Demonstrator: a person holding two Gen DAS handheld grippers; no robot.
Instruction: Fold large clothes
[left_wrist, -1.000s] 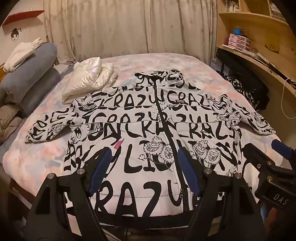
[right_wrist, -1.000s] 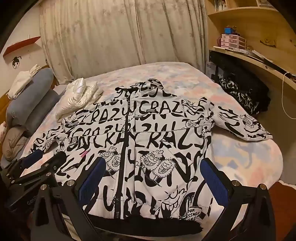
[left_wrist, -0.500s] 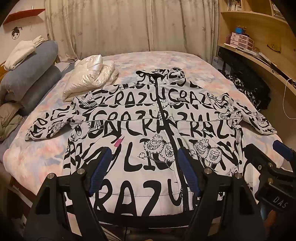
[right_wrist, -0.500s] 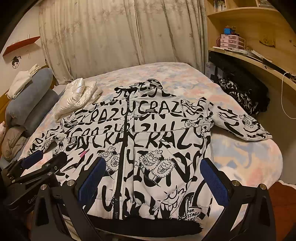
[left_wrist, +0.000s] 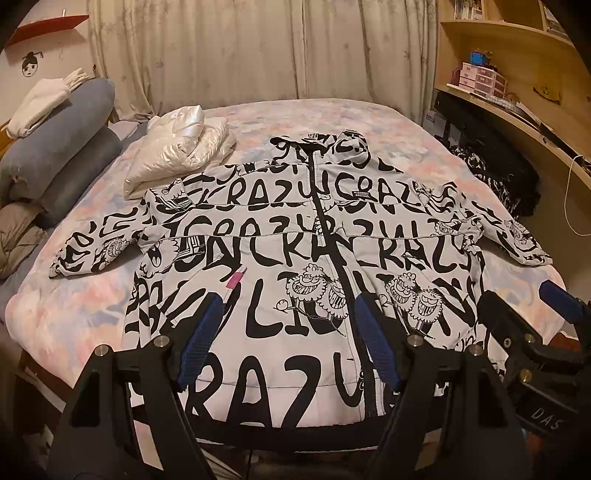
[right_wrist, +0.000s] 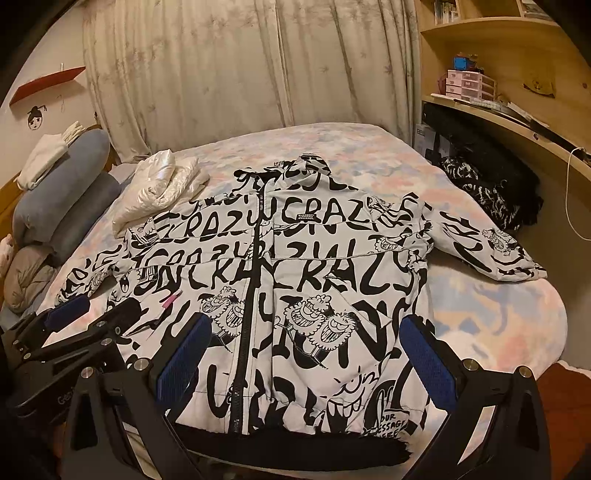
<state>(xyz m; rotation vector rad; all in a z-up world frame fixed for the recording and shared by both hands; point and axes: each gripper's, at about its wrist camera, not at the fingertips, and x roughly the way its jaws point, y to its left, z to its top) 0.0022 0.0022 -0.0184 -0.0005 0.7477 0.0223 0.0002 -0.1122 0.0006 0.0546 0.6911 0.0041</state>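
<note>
We are looking at a big puffy white jacket covered in black scribble letters and cartoon faces (left_wrist: 295, 266). It is lying flat, front side up, on the bed with the pink and blue patchy cover (left_wrist: 92, 295), filling the middle of both frames. Its black zipper is running from the bottom middle of each frame up toward the collar at the top middle, so the long way of the jacket is pointing away from us. The sleeves are sticking out to the left and the right.

We are holding the left tongs (left_wrist: 286, 339) at the bottom middle of the left view. The blue pads (left_wrist: 199, 339) are standing wide apart and nothing is between them. The right tongs (right_wrist: 304, 360) are sitting at the bottom of the right view, also wide apart and holding nothing. Both are hanging over the black hem, not touching the cloth.

The left tongs are nearer the sleeve at the left of the frame, and the right tongs are nearer the sleeve at the right. We are guessing each one is going for its own side first.

A shiny white folded jacket (left_wrist: 177, 147) is resting in the upper left, just touching the shoulder of the printed one.
</note>
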